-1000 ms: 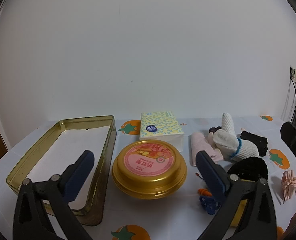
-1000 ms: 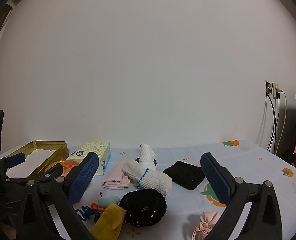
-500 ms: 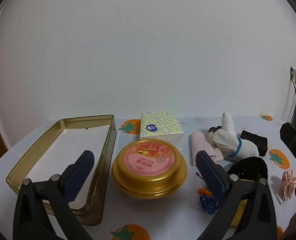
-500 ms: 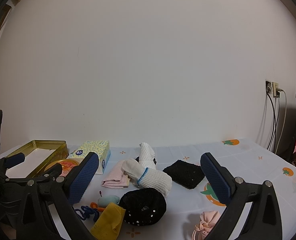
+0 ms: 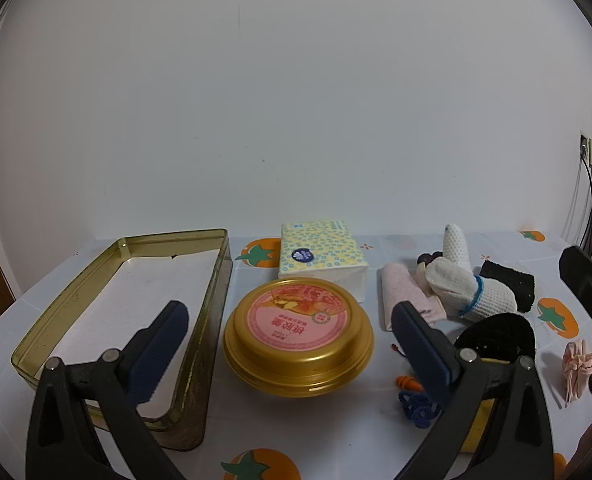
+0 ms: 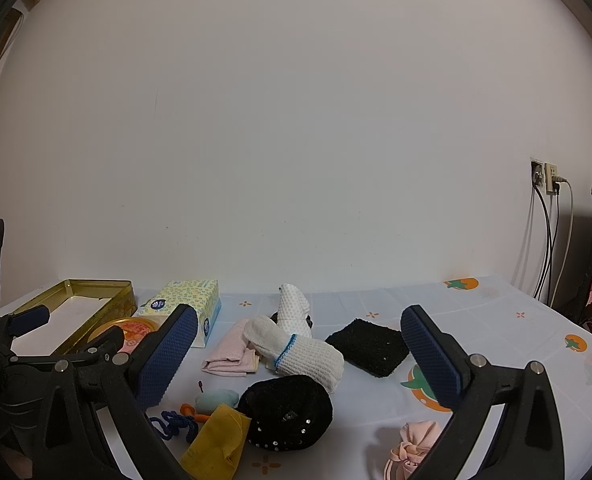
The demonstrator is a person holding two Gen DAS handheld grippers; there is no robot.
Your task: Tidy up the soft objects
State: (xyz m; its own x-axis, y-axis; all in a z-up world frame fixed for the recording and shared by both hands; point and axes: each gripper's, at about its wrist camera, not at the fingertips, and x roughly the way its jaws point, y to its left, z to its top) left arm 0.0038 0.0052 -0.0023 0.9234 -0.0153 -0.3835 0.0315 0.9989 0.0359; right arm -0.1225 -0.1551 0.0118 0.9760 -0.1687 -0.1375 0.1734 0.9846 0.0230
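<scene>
Both hand-held grippers, left [image 5: 288, 348] and right [image 6: 296, 356], stayed wide and empty; nothing had moved, white mitt [image 6: 296, 350] untouched.

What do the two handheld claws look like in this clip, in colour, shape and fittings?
Both match. The left claw and right claw each have two black angular plastic arms ending in long flat fingers faced with dark blue, dimpled rubber pads. Silver round bolts sit at the joints. No cables or printed markings show on them, and no sleeve is in view.
</scene>
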